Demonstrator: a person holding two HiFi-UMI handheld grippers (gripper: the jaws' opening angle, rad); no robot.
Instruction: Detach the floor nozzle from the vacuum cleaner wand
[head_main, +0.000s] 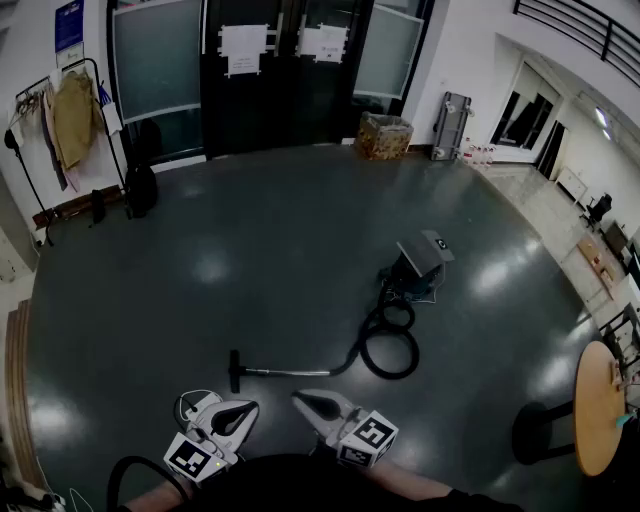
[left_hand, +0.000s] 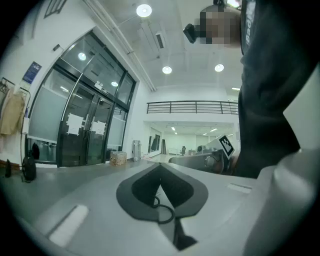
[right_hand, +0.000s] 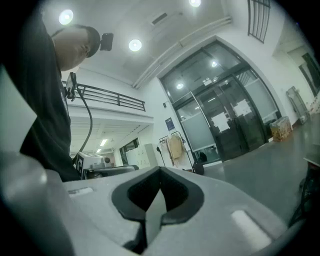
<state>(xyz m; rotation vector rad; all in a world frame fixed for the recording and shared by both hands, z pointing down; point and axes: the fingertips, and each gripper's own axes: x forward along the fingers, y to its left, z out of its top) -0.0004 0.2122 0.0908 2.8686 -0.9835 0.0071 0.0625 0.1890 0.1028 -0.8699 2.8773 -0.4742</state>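
Reaching the joint comes first, as I judge it: in the head view the left gripper and right gripper are held level just short of the floor nozzle, both claws pressed together with nothing in them, so each has to open and drop to the floor before any pulling. The nozzle lies on the bare floor, much nearer the person's side than the far edge by the glass doors. It is a short dark bar set crosswise, its length running near to far. The wand has its long axis left to right across the view, with the nozzle at its left end and the coiled hose leading off the right end to the vacuum body. A sound way would be one claw around the wand close to the joint and the other on the nozzle's neck, then a straight pull along the wand's line, leftward, with no bending — whether a catch must be pressed first is too small to tell. The left gripper view shows the left gripper's jaws closed tip to tip and empty, aimed across the hall at the doors — no nozzle ahead. The right gripper view shows the right gripper likewise closed on nothing, looking level over the floor with the vacuum out of sight.
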